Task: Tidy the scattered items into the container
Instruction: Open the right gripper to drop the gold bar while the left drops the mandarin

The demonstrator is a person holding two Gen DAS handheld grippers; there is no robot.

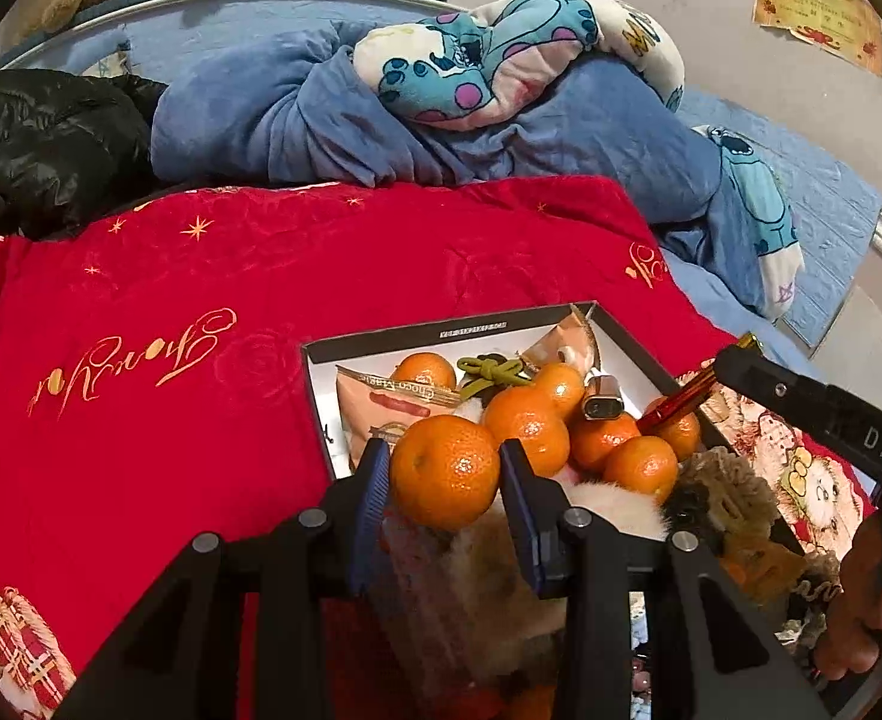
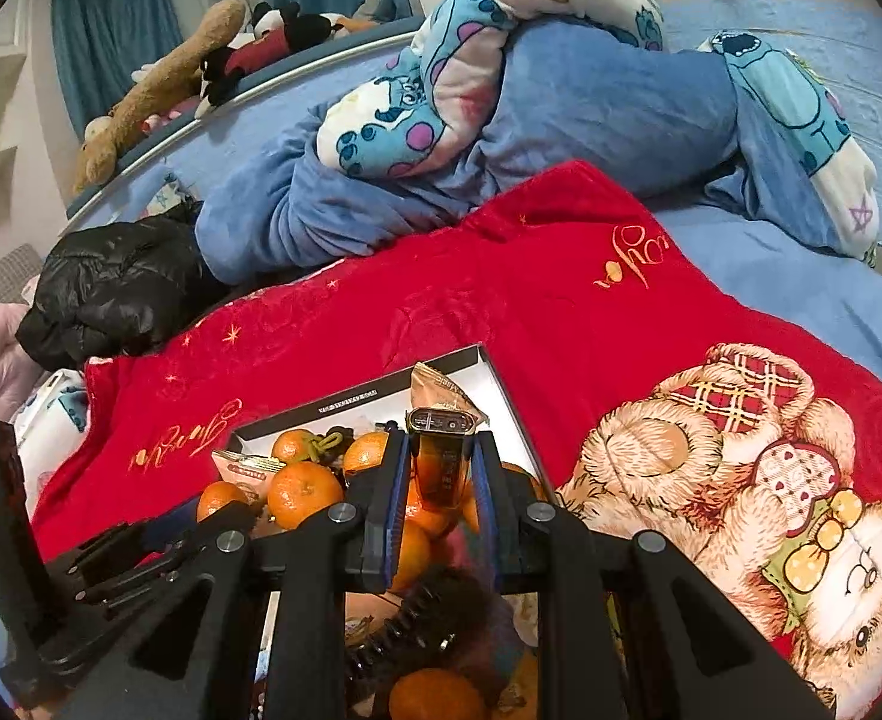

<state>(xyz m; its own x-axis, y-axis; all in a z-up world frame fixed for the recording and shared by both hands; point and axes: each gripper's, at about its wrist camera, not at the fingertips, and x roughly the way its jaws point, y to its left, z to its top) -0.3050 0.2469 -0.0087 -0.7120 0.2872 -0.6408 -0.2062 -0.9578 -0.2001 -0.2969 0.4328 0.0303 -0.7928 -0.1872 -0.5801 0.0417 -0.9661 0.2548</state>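
Over red blanket (image 1: pixel 201 360), hand-held grippers (image 1: pixel 444 468) seemingly tilt downward.

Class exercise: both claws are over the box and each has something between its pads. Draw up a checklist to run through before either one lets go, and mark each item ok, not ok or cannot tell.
1. Left claw grips its tangerine on both sides: ok.
2. Right claw is shut on the amber lighter: ok.
3. Tangerine is above the box, not the red blanket: ok.
4. Lighter is above the box: ok.
5. Bare floor left in the box under either item: not ok; fruit, snack packets and fluffy things fill it.
6. The two claws are clear of each other: cannot tell.
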